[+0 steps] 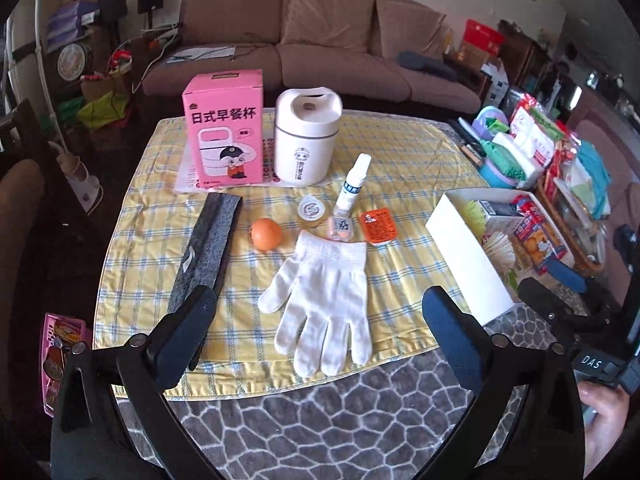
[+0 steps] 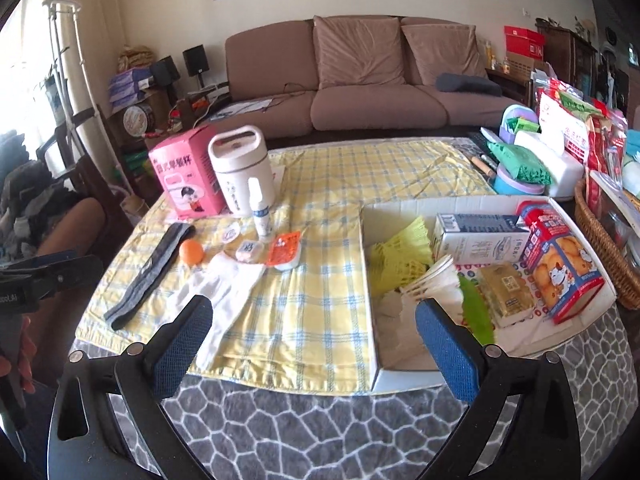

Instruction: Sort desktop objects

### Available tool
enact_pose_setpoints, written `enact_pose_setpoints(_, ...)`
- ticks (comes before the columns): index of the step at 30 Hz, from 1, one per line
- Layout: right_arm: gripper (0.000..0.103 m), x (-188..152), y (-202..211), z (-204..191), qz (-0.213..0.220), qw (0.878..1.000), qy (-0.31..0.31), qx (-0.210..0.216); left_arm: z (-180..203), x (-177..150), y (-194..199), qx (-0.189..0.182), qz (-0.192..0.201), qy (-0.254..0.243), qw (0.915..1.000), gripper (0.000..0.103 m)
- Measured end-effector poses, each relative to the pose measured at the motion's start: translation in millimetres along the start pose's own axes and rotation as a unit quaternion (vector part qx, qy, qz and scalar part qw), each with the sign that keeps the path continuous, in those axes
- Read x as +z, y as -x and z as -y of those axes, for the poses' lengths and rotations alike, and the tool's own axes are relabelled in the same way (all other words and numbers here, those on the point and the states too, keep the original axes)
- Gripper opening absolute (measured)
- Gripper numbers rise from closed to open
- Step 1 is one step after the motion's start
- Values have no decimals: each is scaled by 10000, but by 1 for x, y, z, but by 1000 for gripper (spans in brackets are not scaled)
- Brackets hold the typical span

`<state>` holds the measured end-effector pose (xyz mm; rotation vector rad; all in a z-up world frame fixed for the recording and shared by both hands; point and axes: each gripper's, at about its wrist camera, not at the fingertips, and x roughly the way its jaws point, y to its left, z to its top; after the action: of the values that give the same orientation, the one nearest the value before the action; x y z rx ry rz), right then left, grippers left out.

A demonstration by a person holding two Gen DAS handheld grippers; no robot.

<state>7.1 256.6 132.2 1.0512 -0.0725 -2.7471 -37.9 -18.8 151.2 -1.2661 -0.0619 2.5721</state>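
Note:
On the yellow checked cloth (image 1: 400, 168) lie a white glove (image 1: 324, 300), an orange ball (image 1: 266, 233), a grey headband (image 1: 206, 248), a spray bottle (image 1: 352, 186), a round lid (image 1: 310, 210), a small clear case (image 1: 340, 227) and an orange sachet (image 1: 378, 226). A pink box (image 1: 224, 128) and white lunch cup (image 1: 306, 136) stand behind. My left gripper (image 1: 320, 316) is open, empty, above the glove. My right gripper (image 2: 314, 328) is open, empty, over the cloth's near edge beside the white box (image 2: 370, 280), which holds several items.
A wicker basket (image 2: 600, 248) and a pile of packets, tubs and a tissue box (image 2: 556, 160) crowd the table's right side. A brown sofa (image 2: 360, 92) stands beyond the table. The near table edge has a grey stone-pattern cover (image 2: 320, 432).

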Motion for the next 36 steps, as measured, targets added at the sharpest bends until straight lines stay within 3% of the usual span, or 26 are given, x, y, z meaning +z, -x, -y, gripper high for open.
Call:
enact_pose_setpoints(10, 103, -61, -48, -43, -625, 9963, 598, -27, -55, -88, -40, 497, -483, 468, 9965, 103)
enact_pose_setpoints(16, 103, -78, -63, -46, -785, 9956, 505, -17, -71, -117, -58, 723, -620, 616, 9935, 103)
enact_pose_setpoints(22, 103, -78, -51, -19, -746, 9966, 296, -177, -71, -123, -65, 774, -652, 600, 9930, 103)
enact_pose_setpoints(30, 103, -90, -48, 40, -886, 9926, 8, -824, -65, -120, -71, 941, -659, 590, 9916, 103)
enact_pose_setpoints(36, 103, -88, -45, 80, -1053, 9887, -65, -1064, -62, -119, -70, 951, -643, 544, 9919, 103)
